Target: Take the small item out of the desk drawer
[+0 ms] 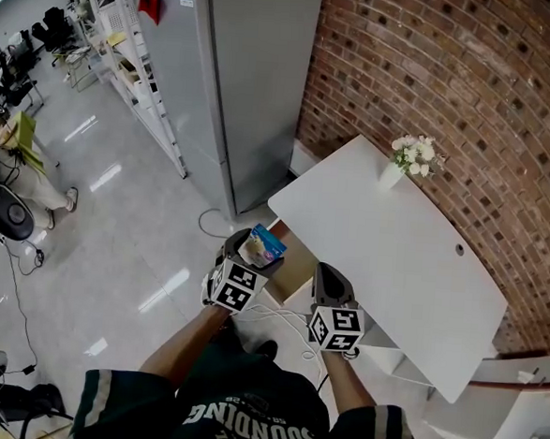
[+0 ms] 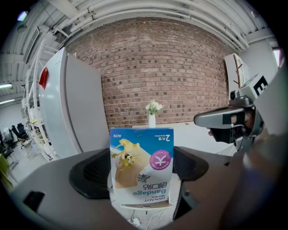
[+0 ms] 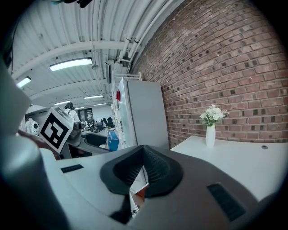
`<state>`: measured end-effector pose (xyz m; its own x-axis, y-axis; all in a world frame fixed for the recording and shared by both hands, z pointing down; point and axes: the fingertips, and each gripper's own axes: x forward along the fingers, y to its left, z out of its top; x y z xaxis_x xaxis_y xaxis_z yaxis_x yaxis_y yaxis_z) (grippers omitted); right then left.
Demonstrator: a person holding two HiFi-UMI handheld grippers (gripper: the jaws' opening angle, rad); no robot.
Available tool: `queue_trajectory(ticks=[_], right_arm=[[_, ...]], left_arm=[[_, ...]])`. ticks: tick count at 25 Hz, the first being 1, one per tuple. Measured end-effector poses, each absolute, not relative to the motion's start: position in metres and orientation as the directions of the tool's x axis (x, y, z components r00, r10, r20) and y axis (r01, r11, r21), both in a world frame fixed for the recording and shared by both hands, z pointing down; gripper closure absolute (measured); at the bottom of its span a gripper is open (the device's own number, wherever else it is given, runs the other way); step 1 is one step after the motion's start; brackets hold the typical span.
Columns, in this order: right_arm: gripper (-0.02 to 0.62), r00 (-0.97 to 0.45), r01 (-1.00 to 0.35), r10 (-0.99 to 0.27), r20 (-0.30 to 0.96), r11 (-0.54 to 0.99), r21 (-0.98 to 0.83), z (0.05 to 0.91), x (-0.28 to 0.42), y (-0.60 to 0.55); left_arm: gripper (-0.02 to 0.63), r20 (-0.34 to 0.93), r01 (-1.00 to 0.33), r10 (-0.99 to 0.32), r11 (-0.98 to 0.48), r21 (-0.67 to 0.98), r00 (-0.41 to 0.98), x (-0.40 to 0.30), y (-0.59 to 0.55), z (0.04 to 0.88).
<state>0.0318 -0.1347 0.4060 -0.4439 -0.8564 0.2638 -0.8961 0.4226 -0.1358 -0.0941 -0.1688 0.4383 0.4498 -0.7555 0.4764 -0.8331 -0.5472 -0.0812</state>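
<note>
Two hand-held grippers hang at the near-left corner of the white desk (image 1: 394,260), off its top and above the floor. The left gripper (image 1: 252,254) is clamped on a small bandage box (image 2: 141,166). Its two dark jaws press the box's sides, and the box stands between them with its print upside down, showing a cartoon picture and a pink round mark on a blue-and-cream face.

In the head view the box is lifted clear of the desk, just off its left edge. It is higher than the tan drawer (image 1: 295,267) that shows open below that edge.

The right gripper (image 3: 143,173) has its jaws pressed together with nothing between them. A thin slit lower down lets a bit of white and orange-red show through, too small to name. This gripper sits just in front of the desk's near edge, beside the drawer and apart from the box. The marker cubes (image 1: 335,328) face up toward the head camera.

On the desk's far end a white vase of pale flowers (image 1: 392,174) stands upright, near the brick wall (image 1: 453,86) behind the desk. A tall grey cabinet (image 1: 257,72) stands left of the desk. White cables (image 1: 282,319) lie on the floor below the desk's near-left corner.
</note>
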Motion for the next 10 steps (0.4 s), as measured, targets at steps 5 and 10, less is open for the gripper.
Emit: queue_trajectory(ticks=[5,10], right_arm=[[0.571,-0.445,-0.895,-0.854,0.27,0.423,-0.138,0.4064,0.0309,-0.136],[0.571,-0.445,-0.895,-0.854,0.271,0.424,-0.137,0.4065,0.0278,-0.141]], left_arm=[[0.166,0.482,-0.833,-0.75,-0.549,-0.071,0.453,-0.0932,-0.1705,0.4408],[0.166,0.479,-0.837,-0.751,-0.544,-0.059,0.454,-0.0948,-0.1761,0.4408]])
